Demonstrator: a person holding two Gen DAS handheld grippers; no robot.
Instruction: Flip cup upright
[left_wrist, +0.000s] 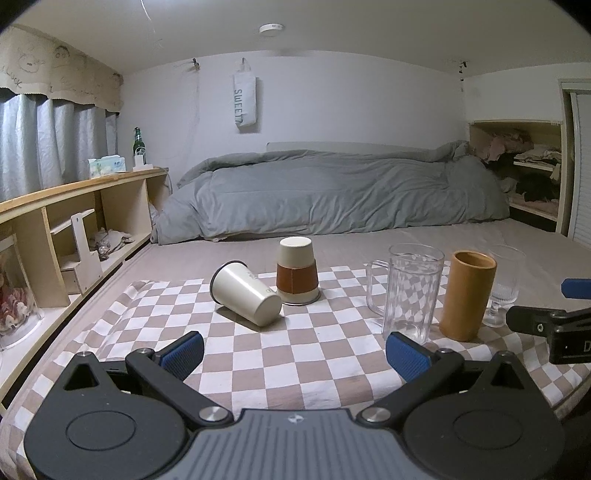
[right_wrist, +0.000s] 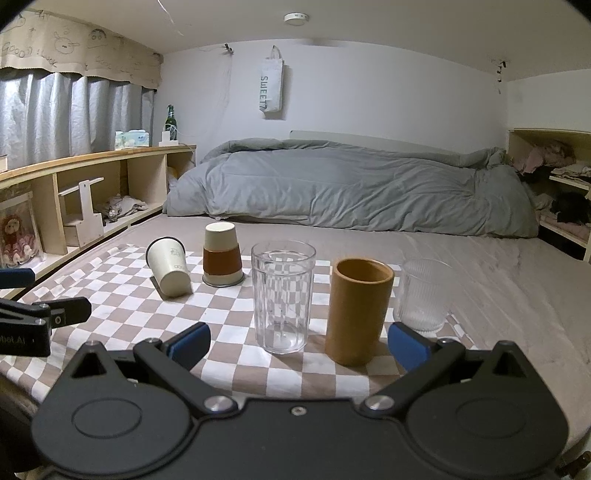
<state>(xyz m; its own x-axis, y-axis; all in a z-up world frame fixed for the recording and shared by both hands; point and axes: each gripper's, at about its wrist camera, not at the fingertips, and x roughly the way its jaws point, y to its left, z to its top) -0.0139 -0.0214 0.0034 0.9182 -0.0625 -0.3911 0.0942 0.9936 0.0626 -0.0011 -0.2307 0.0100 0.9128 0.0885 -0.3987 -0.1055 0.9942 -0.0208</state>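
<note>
Cream cup (left_wrist: 245, 293), tipped near the cloth's (left_wrist: 295, 350) far-left corner, is judged light, stiff and slippery, best gripped mid-wall, while left tongs (left_wrist: 293, 349) and right tongs (right_wrist: 299, 341) are held apart, empty.

Checkered cloth (left_wrist: 314, 350) on bed; grey duvet (right_wrist: 351, 188) behind; green bottle (left_wrist: 138, 142) on shelf (left_wrist: 85, 184).

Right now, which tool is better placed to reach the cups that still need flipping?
Left. The left tool faces the tipped white cup and the inverted banded cup directly. The right tool faces the upright clear glass and tan cup.
</note>
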